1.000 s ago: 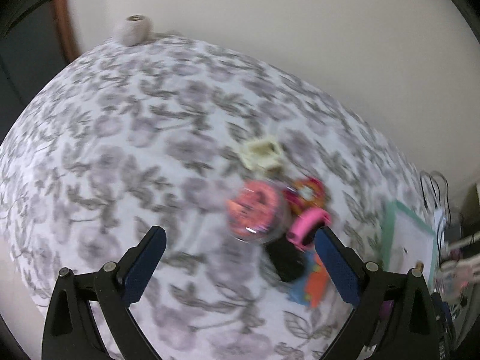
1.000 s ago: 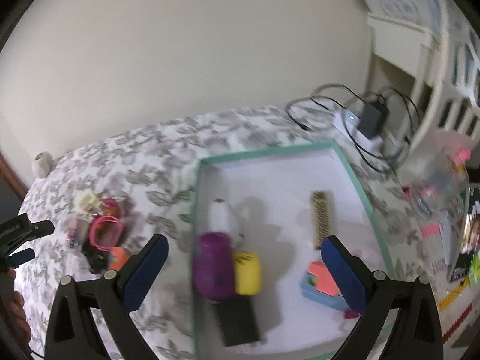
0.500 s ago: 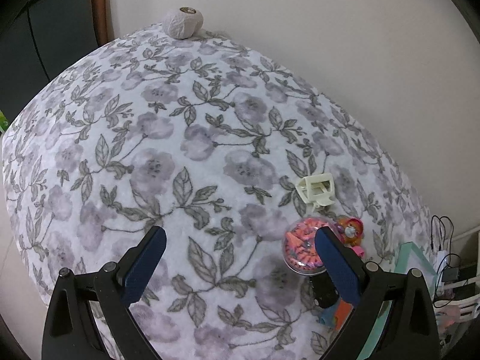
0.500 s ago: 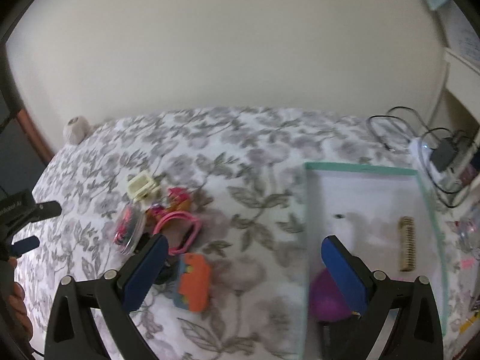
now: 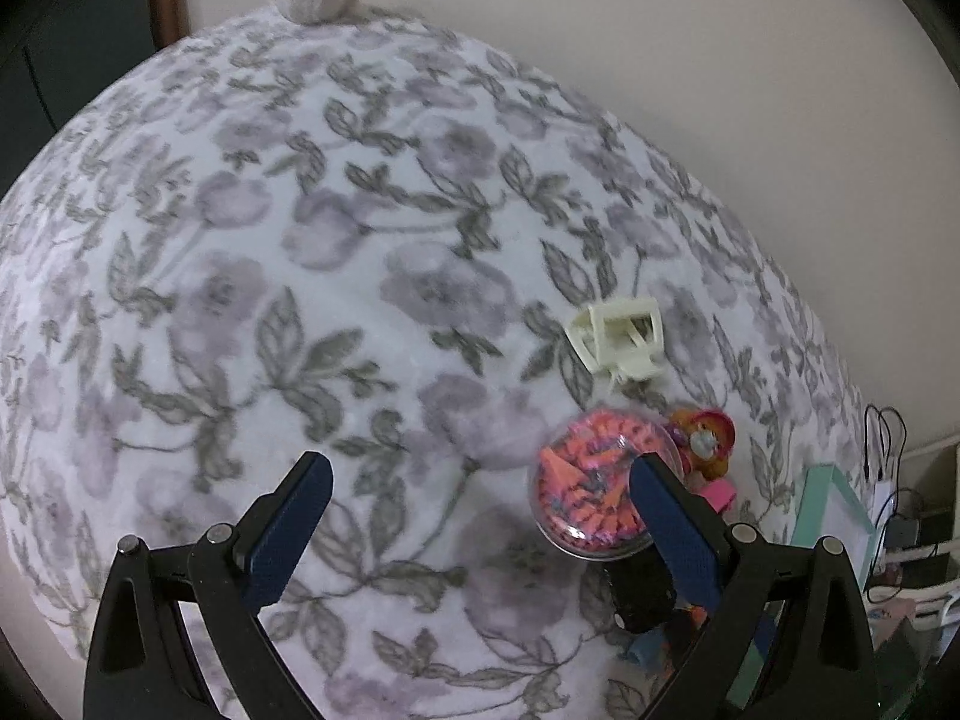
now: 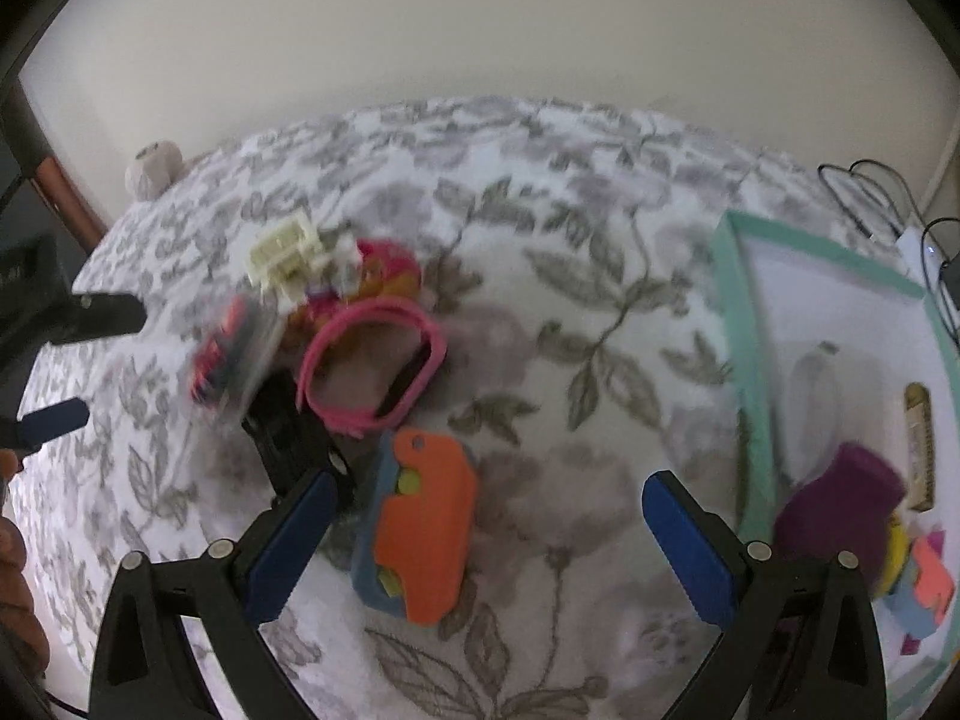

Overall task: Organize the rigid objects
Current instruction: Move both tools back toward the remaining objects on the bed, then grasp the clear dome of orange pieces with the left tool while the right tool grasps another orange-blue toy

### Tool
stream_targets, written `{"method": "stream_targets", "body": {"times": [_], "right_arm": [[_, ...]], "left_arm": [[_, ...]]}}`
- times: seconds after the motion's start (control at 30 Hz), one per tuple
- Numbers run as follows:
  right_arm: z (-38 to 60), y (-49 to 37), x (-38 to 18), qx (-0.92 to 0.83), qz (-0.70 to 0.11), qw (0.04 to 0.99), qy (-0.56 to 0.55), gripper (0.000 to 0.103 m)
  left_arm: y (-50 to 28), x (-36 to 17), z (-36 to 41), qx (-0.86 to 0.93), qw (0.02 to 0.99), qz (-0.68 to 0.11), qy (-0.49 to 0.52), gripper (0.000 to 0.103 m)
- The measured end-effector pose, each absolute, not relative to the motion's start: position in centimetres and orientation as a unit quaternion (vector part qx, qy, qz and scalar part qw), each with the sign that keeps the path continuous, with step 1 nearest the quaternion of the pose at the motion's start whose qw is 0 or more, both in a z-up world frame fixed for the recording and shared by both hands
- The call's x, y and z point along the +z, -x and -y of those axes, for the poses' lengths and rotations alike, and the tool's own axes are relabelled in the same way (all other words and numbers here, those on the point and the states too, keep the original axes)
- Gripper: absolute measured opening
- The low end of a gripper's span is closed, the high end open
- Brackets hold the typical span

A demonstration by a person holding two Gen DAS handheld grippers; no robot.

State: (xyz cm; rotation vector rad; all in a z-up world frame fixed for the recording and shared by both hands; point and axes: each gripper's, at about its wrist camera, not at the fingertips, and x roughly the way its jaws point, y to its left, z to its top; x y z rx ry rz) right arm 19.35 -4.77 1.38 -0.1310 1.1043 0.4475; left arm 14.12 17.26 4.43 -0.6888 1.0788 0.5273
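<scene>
Right wrist: one orange toy (image 6: 426, 525), one pink band (image 6: 372, 369).

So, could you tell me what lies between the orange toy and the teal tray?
Only bare floral cloth separates the orange toy from the teal tray, seen in the right wrist view.

The left gripper (image 5: 477, 516) hangs above the floral cloth (image 5: 240, 300) with its blue-padded jaws spread wide and nothing between them. The right gripper (image 6: 489, 531) is likewise spread wide and empty over the same cloth. At the left edge of the right wrist view, part of a hand (image 6: 15, 588) shows beside the left gripper's fingers (image 6: 54, 423).
</scene>
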Motion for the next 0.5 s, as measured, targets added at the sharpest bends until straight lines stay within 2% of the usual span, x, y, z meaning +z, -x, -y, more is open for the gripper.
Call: {"method": "stream_targets", "body": {"times": [0.5], "right_arm": [[4.3,-19.0,0.0,0.225,-0.535,0.812,0.07,0.103]], "left_arm": [[-16.3,3.3,-15.4,0.215,0.781,-0.489,0.324,0.099]]}}
